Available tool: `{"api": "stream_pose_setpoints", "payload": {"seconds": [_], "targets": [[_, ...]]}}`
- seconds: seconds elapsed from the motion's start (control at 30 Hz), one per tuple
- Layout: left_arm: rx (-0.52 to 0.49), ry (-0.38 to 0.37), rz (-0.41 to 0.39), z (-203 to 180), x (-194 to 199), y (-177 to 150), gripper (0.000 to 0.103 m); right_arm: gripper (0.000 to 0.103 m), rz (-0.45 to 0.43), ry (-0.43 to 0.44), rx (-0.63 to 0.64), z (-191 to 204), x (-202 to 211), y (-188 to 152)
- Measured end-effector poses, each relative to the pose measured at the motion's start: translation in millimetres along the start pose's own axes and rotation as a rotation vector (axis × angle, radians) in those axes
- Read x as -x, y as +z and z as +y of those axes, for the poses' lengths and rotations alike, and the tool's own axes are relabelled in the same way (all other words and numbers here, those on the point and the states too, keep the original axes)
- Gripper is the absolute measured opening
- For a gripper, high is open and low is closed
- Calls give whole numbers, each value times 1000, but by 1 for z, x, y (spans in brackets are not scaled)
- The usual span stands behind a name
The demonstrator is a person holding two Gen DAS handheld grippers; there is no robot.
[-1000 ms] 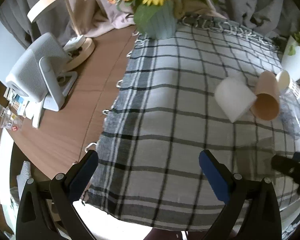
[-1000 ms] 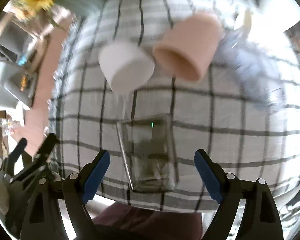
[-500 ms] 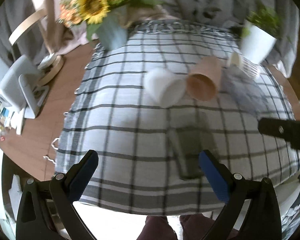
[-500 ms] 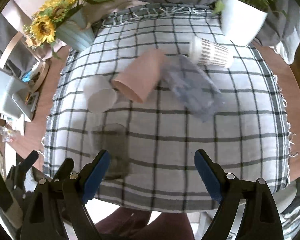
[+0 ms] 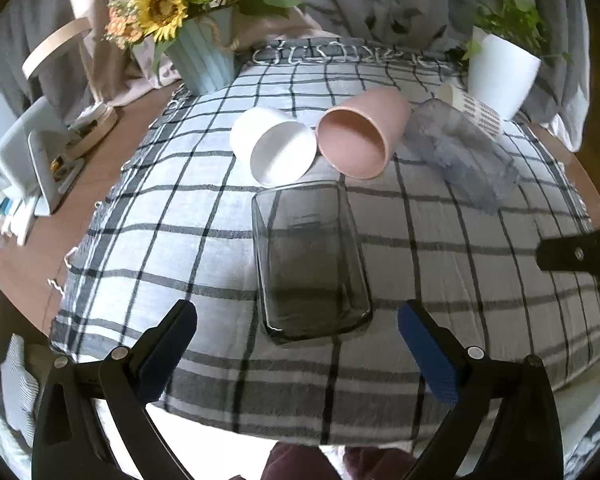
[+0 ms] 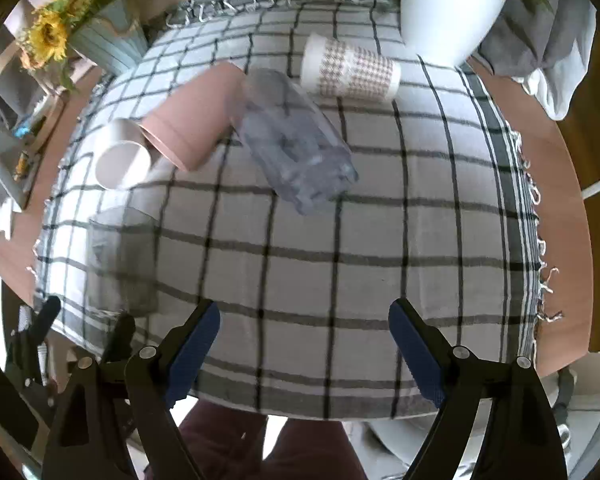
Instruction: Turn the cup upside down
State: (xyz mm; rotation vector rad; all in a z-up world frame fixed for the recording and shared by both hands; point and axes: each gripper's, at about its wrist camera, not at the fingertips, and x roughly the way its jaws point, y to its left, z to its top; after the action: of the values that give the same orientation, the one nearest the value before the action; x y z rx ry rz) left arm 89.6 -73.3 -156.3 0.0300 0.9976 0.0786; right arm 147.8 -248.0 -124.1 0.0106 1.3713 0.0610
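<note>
Smoky grey glass cup, square-sided, lying on its side on the checked tablecloth, near the front edge. Long axis: runs away from the viewer, thick base nearest the left gripper, mouth towards the white cup and pink cup.
Left gripper: jaws wide, empty, straddling the line of the base; the cup sits straight ahead, just beyond the tips, not touched.
Right gripper: jaws wide, empty; the same cup lies well off to its left.
Judgement: left hand is nearer and already aligned; a grasp across the side walls looks the likely next move.
</note>
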Motion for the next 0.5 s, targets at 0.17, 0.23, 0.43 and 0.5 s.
{"api": "stream_pose_setpoints", "payload": {"seconds": [0.17, 0.23, 0.43, 0.5], "targets": [[32, 3, -17, -2, -13, -9, 100, 86, 33, -7, -6, -8, -13, -5], [43, -2, -23, -3, -16, -11, 98, 86, 44, -7, -3, -8, -17, -8], [66, 8, -66, -5, -15, -13, 91, 86, 62, -3, 24, -6, -24, -16], [60, 19, -80, -5, -16, -12, 88, 86, 67, 1, 27, -5, -26, -19]]}}
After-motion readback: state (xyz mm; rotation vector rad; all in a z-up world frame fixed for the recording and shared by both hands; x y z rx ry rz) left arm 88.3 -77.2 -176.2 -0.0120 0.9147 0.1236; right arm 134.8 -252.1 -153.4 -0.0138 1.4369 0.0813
